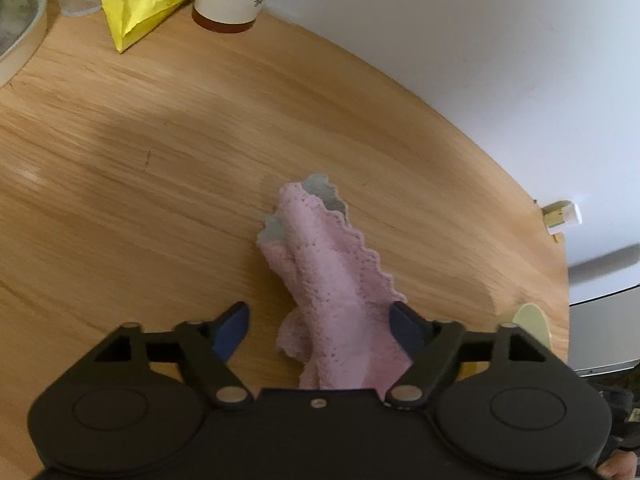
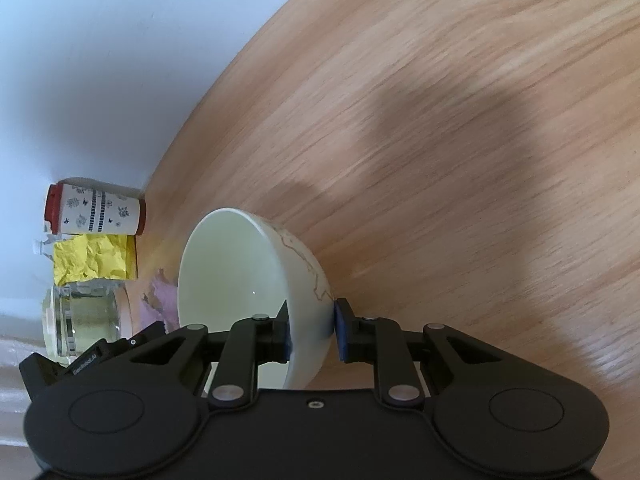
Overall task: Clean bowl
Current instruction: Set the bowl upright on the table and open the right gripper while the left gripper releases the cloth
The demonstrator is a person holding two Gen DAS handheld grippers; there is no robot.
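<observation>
now the left gripper (image 1: pixel 316 330) has its blue-padded fingers (image 1: pixel 232 330) spread apart, a crumpled pink lace-edged cloth (image 1: pixel 332 280) lying between them on the light wooden tabletop (image 1: pixel 140 160), brushing only the right pad. the right gripper (image 2: pixel 312 334) has its fingers clamped on the wall of a pale cream ceramic bowl (image 2: pixel 236 272), tipped on its side.

Light wooden table (image 1: pixel 160 128), plain white wall (image 1: pixel 480 40) behind
</observation>
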